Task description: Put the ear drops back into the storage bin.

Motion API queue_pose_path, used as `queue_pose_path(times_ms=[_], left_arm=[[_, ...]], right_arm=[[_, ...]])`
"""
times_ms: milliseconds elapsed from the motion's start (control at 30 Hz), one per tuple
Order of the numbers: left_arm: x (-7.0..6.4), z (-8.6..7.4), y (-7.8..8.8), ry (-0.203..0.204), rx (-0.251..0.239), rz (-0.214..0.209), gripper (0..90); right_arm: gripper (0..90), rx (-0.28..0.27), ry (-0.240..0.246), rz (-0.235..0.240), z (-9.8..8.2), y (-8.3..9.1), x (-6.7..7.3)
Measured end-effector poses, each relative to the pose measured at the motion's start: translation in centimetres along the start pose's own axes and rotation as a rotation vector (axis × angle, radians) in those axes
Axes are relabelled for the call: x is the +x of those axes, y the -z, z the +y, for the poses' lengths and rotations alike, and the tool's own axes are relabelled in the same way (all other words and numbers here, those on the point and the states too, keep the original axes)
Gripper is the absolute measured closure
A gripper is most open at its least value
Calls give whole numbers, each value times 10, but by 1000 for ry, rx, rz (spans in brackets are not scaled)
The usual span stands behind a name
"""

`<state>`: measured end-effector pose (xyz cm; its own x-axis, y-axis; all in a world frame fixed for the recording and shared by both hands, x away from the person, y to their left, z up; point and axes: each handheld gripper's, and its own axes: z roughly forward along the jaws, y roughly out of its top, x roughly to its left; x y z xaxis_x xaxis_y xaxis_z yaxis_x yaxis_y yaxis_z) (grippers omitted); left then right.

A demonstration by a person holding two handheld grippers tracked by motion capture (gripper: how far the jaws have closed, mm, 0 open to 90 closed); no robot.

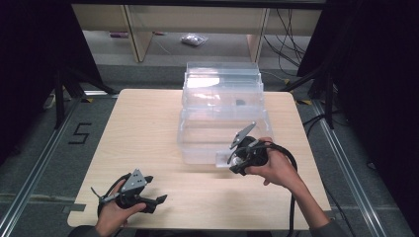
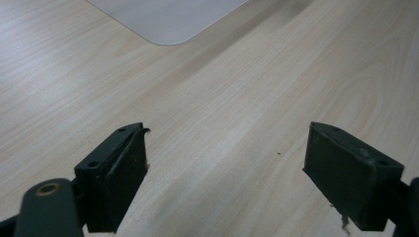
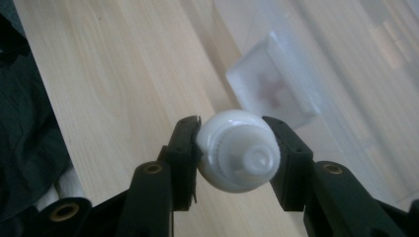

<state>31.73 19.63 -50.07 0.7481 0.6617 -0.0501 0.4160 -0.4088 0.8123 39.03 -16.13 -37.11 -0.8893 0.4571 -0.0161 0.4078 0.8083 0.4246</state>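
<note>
My right gripper (image 3: 233, 140) is shut on a small white round bottle (image 3: 237, 158), its ribbed screw cap facing the camera. In the high view that gripper (image 1: 236, 159) is held above the table, just in front of the front wall of a clear plastic box (image 1: 197, 143) whose lid (image 1: 222, 81) stands open at the back. The box's front latch (image 3: 272, 84) lies just beyond the bottle. My left gripper (image 1: 155, 189) rests low over the table's near left corner. Its jaws stand open with only bare wood between the pads (image 2: 123, 173).
The light wooden table (image 1: 148, 128) carries the box at its middle back. A small dark item (image 1: 240, 102) lies inside the box. A pale sheet's rounded corner (image 2: 168, 19) lies ahead of the left gripper. Dark stands and cables flank the table.
</note>
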Motion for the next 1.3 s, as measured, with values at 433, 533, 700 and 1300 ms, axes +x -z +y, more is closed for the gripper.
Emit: queue_pose_path(times_ms=[433, 533, 700, 1300], left_arm=[[1, 0, 0, -10, 10, 4, 160], [1, 0, 0, -7, 9, 3, 160], [1, 0, 0, -10, 10, 4, 160], [1, 0, 0, -10, 11, 2, 160]], right_arm=[[602, 23, -64, -51, -4, 25, -31], [602, 26, -69, -65, -3, 31, -38], [602, 41, -101, -85, -2, 38, -48], [602, 66, -194, -116, 0, 33, -92]])
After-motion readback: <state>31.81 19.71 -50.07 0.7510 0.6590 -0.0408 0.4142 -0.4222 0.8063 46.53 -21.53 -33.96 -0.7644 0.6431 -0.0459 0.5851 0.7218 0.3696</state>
